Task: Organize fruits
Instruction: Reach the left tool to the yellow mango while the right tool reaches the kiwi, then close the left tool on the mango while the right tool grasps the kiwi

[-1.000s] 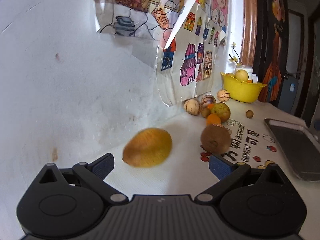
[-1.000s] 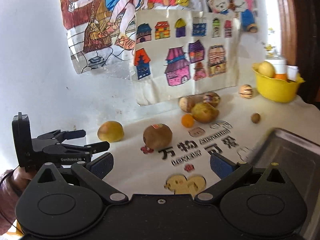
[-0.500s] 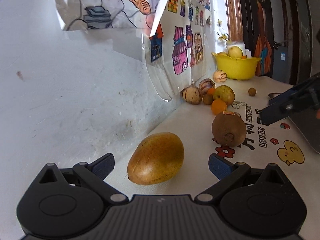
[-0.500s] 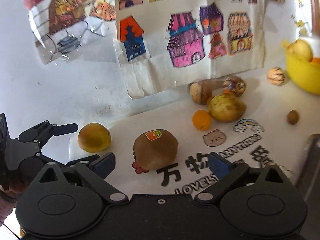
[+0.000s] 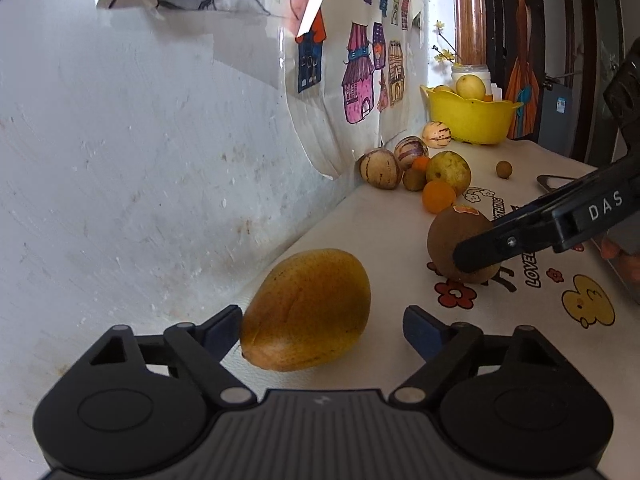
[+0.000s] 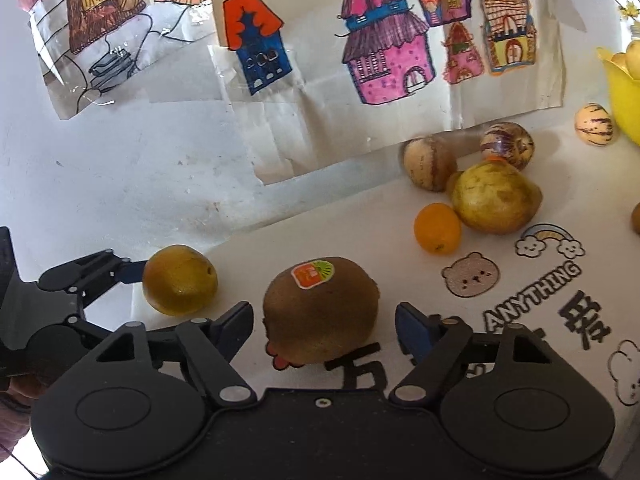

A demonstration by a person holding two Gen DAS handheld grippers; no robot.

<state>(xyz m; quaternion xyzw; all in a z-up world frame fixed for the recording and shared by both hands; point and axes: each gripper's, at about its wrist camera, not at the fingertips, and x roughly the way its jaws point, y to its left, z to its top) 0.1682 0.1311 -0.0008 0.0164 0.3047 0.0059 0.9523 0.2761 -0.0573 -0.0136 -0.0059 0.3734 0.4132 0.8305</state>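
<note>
A yellow-brown mango [image 5: 304,312] lies on the printed tablecloth close to the wall, between the fingers of my left gripper [image 5: 322,332]. Its jaws are closing: the left pad is at the fruit's end, while the right pad still stands apart. A brown kiwi [image 6: 320,312] with a sticker on top lies between the fingers of my right gripper [image 6: 324,326], whose jaws are also closing, with a gap on each side. In the left wrist view one right finger [image 5: 520,240] crosses in front of the kiwi [image 5: 452,236].
Farther along the wall lie striped melons [image 5: 380,168], a small orange [image 5: 438,196] and a greenish round fruit [image 5: 448,166]. A yellow bowl [image 5: 468,120] with fruit in it stands at the far end. A grey tray edge [image 5: 554,180] shows at right. Paper drawings hang low on the wall.
Both grippers have moved in and down over their fruits, the right one further. Both pairs of jaws have narrowed. The right gripper's finger has come into the left wrist view beside the kiwi.
</note>
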